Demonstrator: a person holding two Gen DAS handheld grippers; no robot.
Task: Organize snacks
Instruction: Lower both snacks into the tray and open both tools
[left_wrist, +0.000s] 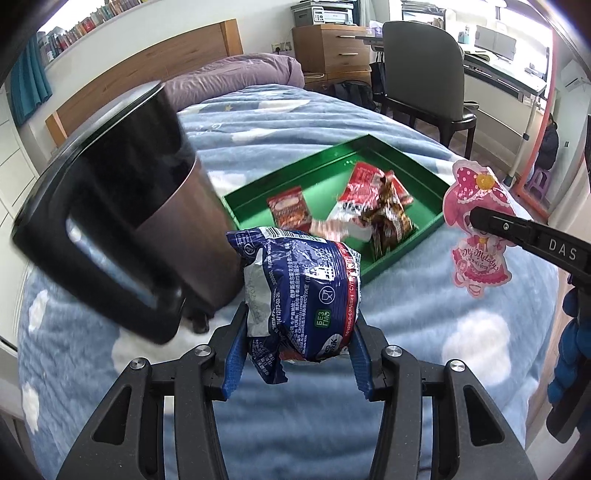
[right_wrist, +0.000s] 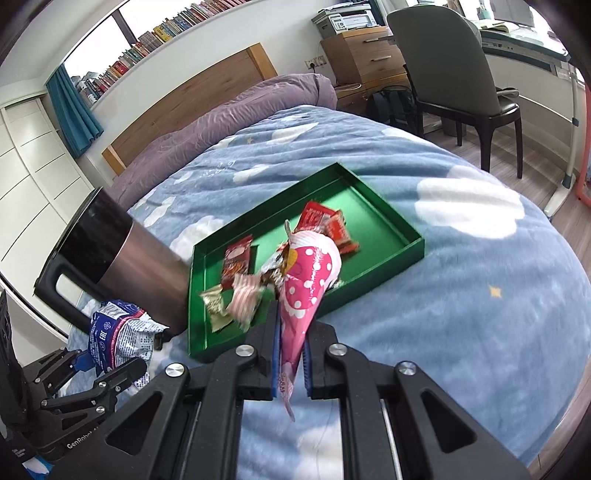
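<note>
My left tongs (left_wrist: 301, 334) are clamped on a crumpled blue and white foil biscuit packet (left_wrist: 301, 295), its sides pressed between my blue pads (left_wrist: 236, 354), and the packet hangs off the bed. My right tongs (right_wrist: 291, 354) are squeezed narrow on the lower end of a flat pink polka-dot sweet packet with a cartoon girl printed on it (right_wrist: 308, 280), which stands up out of my grip.

Just ahead of both tongs, lying on the blue fleece blanket with white clouds (right_wrist: 480, 295), is the shallow green rectangular tray (right_wrist: 388, 218). It already holds red wrapped bars (left_wrist: 290, 210), a striped pink-and-white twist candy (right_wrist: 243, 299), a small gold foil sweet (right_wrist: 214, 302) and a brown crinkly wrapper (left_wrist: 388, 214). To the left of my left tongs, touching the tray's near-left corner as far as I can tell, stands a big brown steel mug with a black lid and black handle (left_wrist: 147, 192). Beyond the bed are a purple pillow (right_wrist: 258, 107), a wooden headboard (right_wrist: 207, 96) and a grey chair (right_wrist: 443, 59).

I judge I am mid-carry, bringing two snacks to the tray at once. Next I should move each packet over bare green floor, lower it inside the rim and let go. The bulky biscuit packet needs the most room, and I must keep clear of the mug so I do not tip it.
</note>
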